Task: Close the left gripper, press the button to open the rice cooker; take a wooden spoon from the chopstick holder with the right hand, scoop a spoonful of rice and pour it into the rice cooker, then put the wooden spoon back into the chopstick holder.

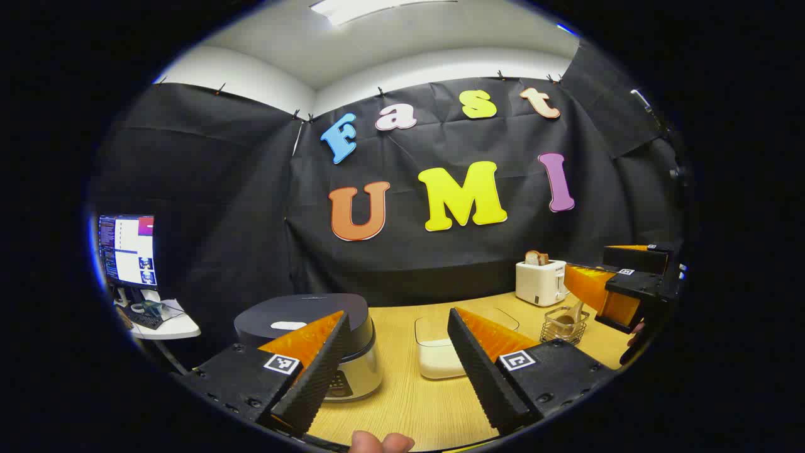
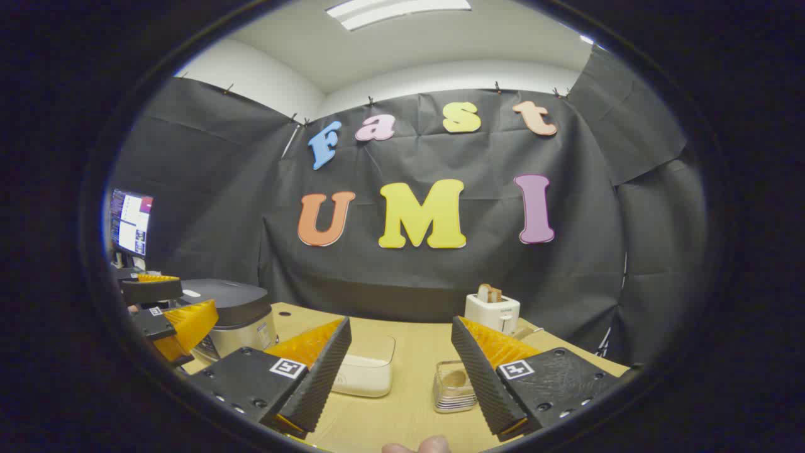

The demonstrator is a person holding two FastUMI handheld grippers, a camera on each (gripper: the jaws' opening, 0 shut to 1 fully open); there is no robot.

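Observation:
The rice cooker (image 1: pixel 302 321) (image 2: pixel 233 314), dark lid down on a silver body, stands at the left of the wooden table. My left gripper (image 1: pixel 396 371) is open just in front of it, nothing between its fingers; it appears beside the cooker in the right gripper view (image 2: pixel 170 305). A clear container of white rice (image 1: pixel 440 355) (image 2: pixel 368 371) sits mid-table. The wire chopstick holder (image 1: pixel 564 324) (image 2: pixel 453 384) holds the wooden spoon (image 1: pixel 569 318). My right gripper (image 2: pixel 399 377) is open and empty, hovering short of the holder, and shows at the right (image 1: pixel 604 270).
A white toaster (image 1: pixel 541 283) (image 2: pixel 492 311) with bread in it stands at the back right of the table (image 1: pixel 409 402). A lit monitor (image 1: pixel 129 248) on a small side desk is off to the left. A thumb (image 1: pixel 377 442) shows at the bottom edge.

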